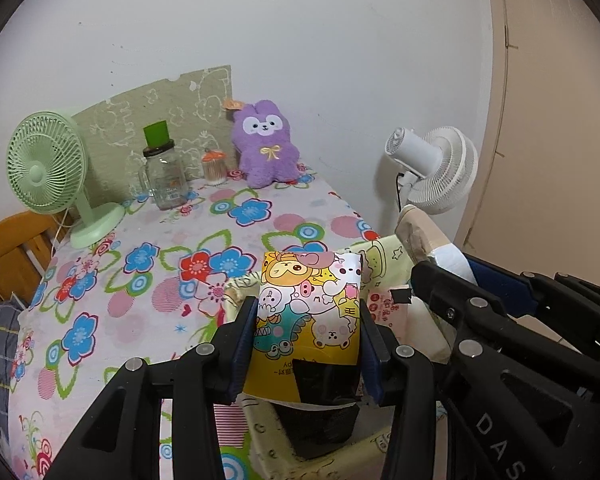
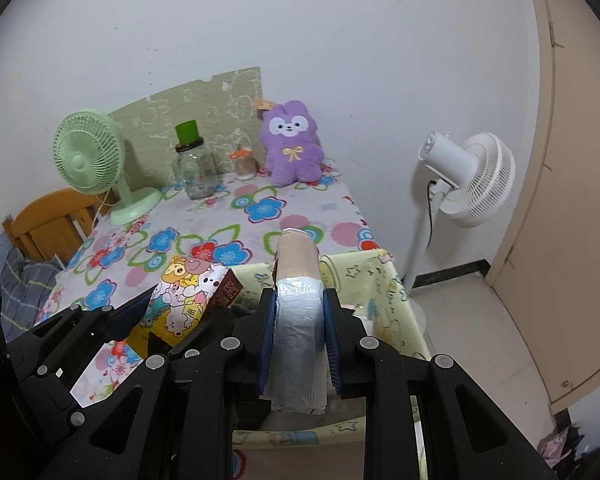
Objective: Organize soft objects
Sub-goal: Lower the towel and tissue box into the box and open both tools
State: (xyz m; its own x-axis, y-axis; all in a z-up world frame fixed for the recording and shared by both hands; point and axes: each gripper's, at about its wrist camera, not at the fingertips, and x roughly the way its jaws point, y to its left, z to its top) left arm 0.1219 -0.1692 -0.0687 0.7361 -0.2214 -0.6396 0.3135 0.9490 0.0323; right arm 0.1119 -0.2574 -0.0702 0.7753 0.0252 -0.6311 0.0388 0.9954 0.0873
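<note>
My left gripper is shut on a yellow cartoon-print tissue pack and holds it above a pale yellow fabric storage box at the table's near right corner. The pack also shows in the right wrist view. My right gripper is shut on a plastic-wrapped beige and white soft pack, held upright over the same box. That pack shows at the right in the left wrist view. A purple plush bunny sits at the table's far edge against the wall.
The table has a flowered cloth. A green desk fan, a glass jar with a green lid and a small orange-lidded jar stand at the back. A white standing fan is right of the table. A wooden chair is left.
</note>
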